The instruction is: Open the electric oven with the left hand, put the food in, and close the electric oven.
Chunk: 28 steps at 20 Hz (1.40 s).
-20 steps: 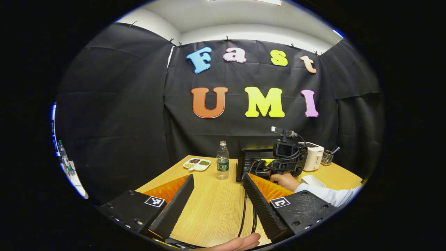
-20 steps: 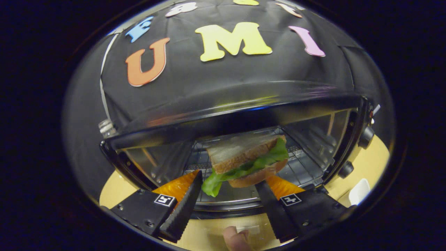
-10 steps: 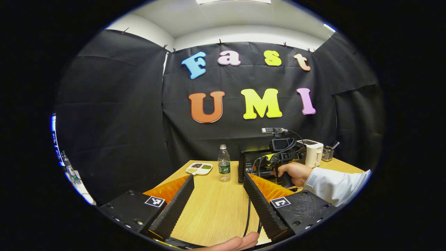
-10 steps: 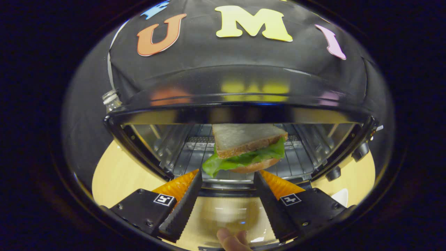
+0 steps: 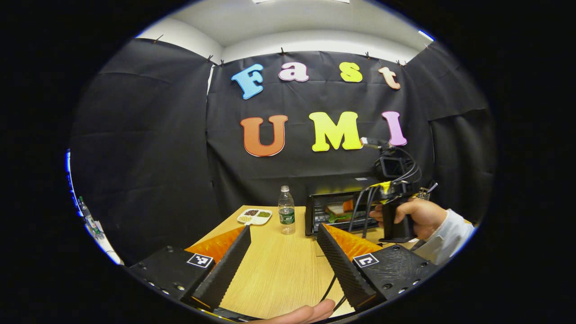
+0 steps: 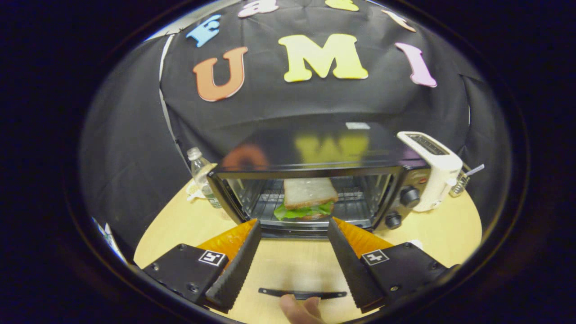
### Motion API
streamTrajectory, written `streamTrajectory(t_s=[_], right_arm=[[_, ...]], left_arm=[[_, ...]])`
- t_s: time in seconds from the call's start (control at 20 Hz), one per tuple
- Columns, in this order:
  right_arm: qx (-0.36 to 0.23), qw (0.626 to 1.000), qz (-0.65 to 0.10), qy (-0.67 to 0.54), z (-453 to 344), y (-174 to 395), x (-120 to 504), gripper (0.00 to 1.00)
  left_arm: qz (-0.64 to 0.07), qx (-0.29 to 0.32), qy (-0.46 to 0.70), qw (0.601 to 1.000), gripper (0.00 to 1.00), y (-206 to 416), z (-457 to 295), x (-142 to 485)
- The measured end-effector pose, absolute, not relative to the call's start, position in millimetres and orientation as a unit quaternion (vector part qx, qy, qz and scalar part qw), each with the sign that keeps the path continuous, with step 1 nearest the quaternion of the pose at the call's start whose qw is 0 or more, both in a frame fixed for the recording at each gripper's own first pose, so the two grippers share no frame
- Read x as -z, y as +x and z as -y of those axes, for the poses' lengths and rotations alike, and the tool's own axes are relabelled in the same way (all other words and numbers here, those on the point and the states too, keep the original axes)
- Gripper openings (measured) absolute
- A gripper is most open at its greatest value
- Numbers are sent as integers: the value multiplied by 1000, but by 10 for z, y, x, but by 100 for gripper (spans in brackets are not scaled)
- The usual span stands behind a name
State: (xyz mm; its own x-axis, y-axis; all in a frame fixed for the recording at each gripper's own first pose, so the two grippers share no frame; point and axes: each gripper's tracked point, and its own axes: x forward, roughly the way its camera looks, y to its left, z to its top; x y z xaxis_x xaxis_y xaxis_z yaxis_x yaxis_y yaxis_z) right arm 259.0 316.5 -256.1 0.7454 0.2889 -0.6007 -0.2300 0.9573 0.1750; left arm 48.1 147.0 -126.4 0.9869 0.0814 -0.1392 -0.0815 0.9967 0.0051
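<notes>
Right gripper [image 6: 292, 240] hangs before the open oven [image 6: 315, 189], jaws spread and empty; sandwich [image 6: 308, 198] sits on the rack inside. Left gripper [image 5: 281, 247] is likewise spread, holding nothing.

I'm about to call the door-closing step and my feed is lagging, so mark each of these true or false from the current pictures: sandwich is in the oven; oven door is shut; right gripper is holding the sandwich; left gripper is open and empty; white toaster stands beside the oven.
1. The lettuce sandwich lies on the rack inside the black electric oven. True.
2. The oven's door is shut. False: it lies folded down and open.
3. The right gripper holds the sandwich. False: it is open, empty, back from the oven.
4. The left gripper is open and empty. True.
5. A white toaster stands beside the oven. True.
</notes>
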Motion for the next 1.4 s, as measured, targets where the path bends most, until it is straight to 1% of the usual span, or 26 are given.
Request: streamTrajectory(t_s=[0.05,0.15,0.35,0.55,0.7,0.85,1.2,1.4], right_arm=[[-138,937,-317,48,-3064,2506,2429,95],[-138,945,-291,58,-2892,2348,2186,95],[-126,965,-224,49,-2429,2040,1630,95],[-118,977,-172,44,-1930,1750,1254,95],[-97,984,-146,26,-1589,1562,1171,95],[-97,987,-124,29,-1373,1397,1074,96],[-62,995,-69,25,-679,1089,800,95],[-40,998,-53,18,-347,1042,774,95]], left_arm=[[-70,-39,1,997,97,512,-1438,1258],[-66,-55,-4,996,97,590,-1454,1234],[-72,-52,-3,996,97,758,-1276,1275],[-92,-33,-15,995,97,984,-1007,1463],[-118,-16,-35,992,98,1150,-770,1674],[-137,-1,-29,990,98,1275,-523,1869],[-218,44,-19,975,98,1451,81,2559],[-266,60,-22,962,98,1510,375,2892]])
